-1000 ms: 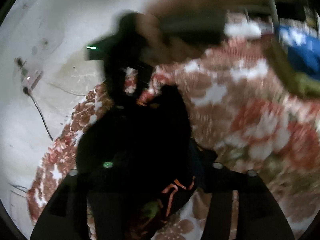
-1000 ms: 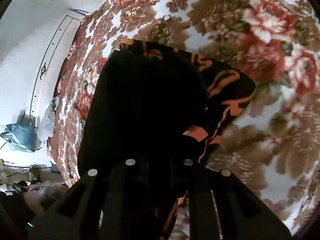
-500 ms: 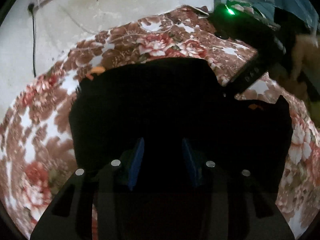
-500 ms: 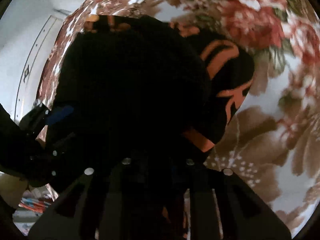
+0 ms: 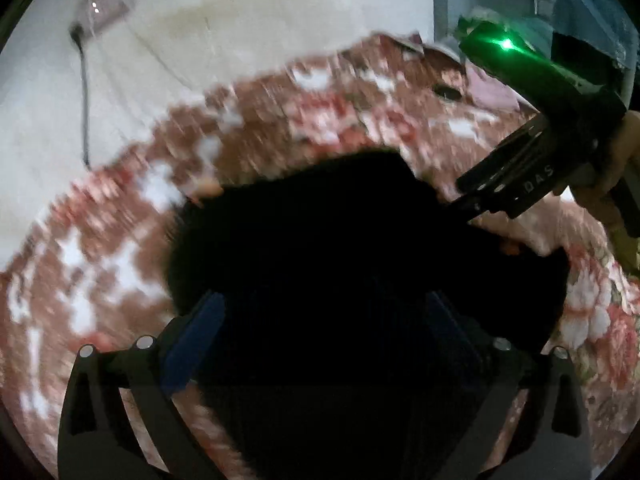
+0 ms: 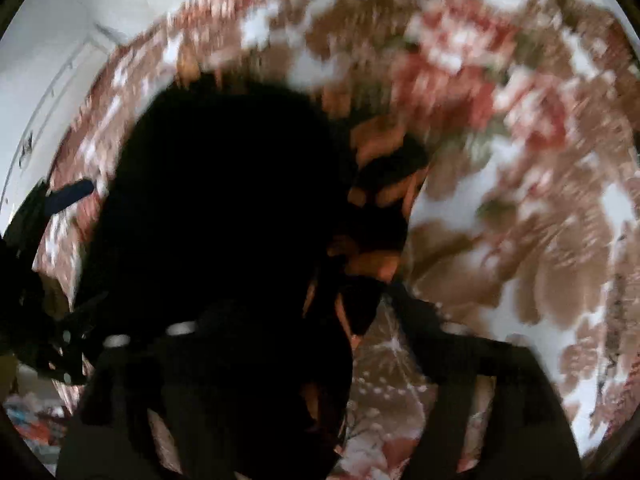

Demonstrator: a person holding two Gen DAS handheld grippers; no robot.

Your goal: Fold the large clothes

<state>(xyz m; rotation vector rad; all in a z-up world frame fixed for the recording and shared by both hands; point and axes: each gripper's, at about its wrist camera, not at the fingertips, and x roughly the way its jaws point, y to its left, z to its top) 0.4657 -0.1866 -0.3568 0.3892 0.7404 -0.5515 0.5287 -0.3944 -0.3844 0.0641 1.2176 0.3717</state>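
A black garment [image 5: 340, 232] with orange markings [image 6: 376, 196] lies bunched in a folded heap on a floral blanket [image 5: 120, 240]. My left gripper [image 5: 324, 320] hovers over its near side. Its jaws are opening wide, the blue pads [image 5: 192, 344] stand far apart, and cloth lies between them untouched. My right gripper [image 6: 316, 320] is over the garment's orange-patterned edge. Its jaws are also opening, and no pad presses the cloth. From the left wrist view the right gripper [image 5: 464, 200] shows at the upper right, held by a hand [image 5: 624, 168]. The left gripper's blue pad [image 6: 70, 196] shows at the left edge.
The blanket [image 6: 520, 200] spreads around the heap on every side. A white wall [image 5: 240, 20] with a dark cable [image 5: 84, 100] stands behind the bed. Blue-grey clutter [image 5: 580, 8] sits at the far right, and coloured items [image 6: 24, 424] lie beside the bed.
Both grippers went from nearly shut on the black cloth to wide open, letting it go. The garment has settled on the blanket, and the left view has swung across it.
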